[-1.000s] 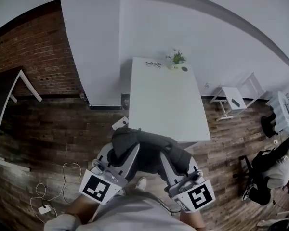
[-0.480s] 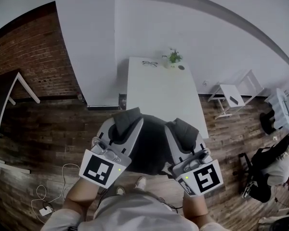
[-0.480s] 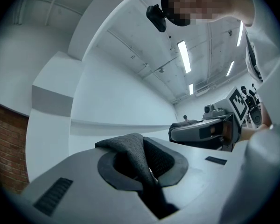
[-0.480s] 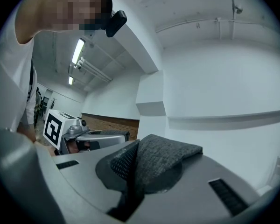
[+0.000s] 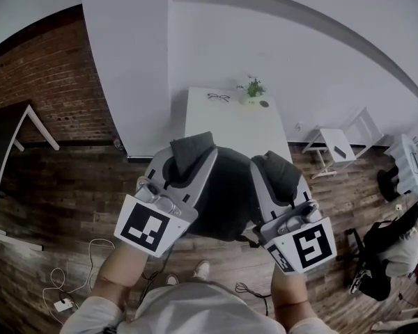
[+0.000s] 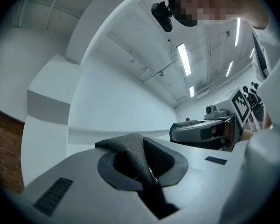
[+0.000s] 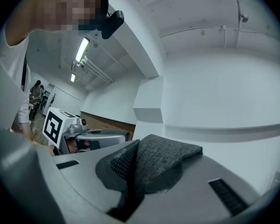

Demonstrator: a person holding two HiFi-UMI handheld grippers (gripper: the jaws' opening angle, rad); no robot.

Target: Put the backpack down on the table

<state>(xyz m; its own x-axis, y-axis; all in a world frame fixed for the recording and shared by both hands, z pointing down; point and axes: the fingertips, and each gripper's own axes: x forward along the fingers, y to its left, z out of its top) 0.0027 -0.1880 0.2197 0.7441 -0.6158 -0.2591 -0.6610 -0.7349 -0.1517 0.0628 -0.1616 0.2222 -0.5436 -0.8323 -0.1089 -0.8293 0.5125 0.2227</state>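
backpack pinched in left tongs, right tongs

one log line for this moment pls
step: backpack held in air | left gripper: shut on backpack | right gripper: shut on backpack | table: ahead, backpack not yet on it

No legible words, no labels, no numbers, no brands — nothing readable

Room ahead of you: white wall with a projecting white pillar; brick wall to your left; dark wooden plank floor. A white table stands against the far wall, a small white side table to its right. Strip lights run along the ceiling above you.
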